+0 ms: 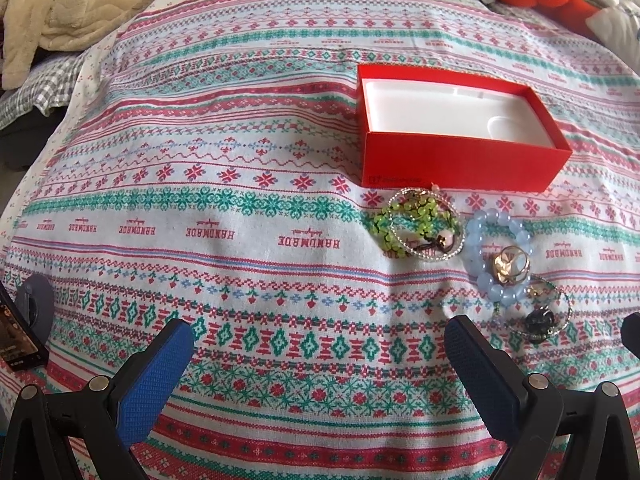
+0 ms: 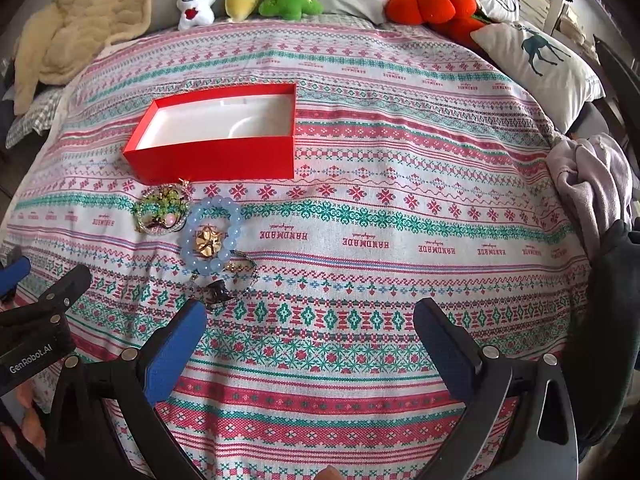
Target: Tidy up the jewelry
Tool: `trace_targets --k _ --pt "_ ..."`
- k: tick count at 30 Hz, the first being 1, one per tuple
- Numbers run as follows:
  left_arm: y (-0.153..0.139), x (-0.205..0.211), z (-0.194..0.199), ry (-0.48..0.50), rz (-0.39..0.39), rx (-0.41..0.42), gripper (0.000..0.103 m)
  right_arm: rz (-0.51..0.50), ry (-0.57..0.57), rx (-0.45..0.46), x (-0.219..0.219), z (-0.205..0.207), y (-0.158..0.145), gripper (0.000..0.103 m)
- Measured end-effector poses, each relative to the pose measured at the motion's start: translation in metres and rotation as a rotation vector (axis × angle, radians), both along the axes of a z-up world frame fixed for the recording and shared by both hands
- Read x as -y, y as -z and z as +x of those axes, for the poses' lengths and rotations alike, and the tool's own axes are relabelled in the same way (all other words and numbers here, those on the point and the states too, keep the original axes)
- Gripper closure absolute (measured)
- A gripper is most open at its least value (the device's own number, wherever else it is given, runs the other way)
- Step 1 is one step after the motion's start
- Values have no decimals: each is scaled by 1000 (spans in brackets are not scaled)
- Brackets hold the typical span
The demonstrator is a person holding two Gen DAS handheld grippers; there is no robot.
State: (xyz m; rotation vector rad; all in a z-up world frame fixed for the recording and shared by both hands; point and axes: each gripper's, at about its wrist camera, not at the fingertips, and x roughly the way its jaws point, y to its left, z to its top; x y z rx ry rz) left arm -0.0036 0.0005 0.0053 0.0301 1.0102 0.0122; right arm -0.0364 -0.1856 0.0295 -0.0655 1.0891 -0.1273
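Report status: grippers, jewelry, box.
Left gripper and right gripper open, empty. Jewelry pile on the cloth beside red box. Box holds nothing. No obstruction.

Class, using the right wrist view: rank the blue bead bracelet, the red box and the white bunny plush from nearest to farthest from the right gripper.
From the right gripper:
1. Blue bead bracelet, just ahead, to the left.
2. Red box, beyond it, left of centre.
3. White bunny plush, at the far edge.

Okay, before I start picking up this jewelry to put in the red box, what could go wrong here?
1. The green bead bracelet, rhinestone bangle and pale blue bead bracelet overlap, so lifting one may drag others.
2. The gold rings inside the blue bracelet look small for wide jaws and could slip.
3. The soft patterned cloth may bunch up in a grasp.
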Motion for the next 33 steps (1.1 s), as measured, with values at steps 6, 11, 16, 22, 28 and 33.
trace_targets --k 6,11,16,22,28,33 --pt "0 5 0 4 17 11 0 2 -8 0 0 -4 -1 0" --pt "-1 5 1 8 2 13 0 -5 -8 6 1 -6 -3 0" --pt "-10 2 4 13 -20 14 0 -5 -20 10 2 -6 -9 0" --pt "-30 -11 17 27 -78 2 0 1 -26 -26 8 4 -15 0" --pt "-37 -14 40 63 -131 -28 1 83 -13 -71 15 23 -24 0" --pt "-27 -18 61 109 -231 -81 6 113 -29 -110 15 45 -20 0"
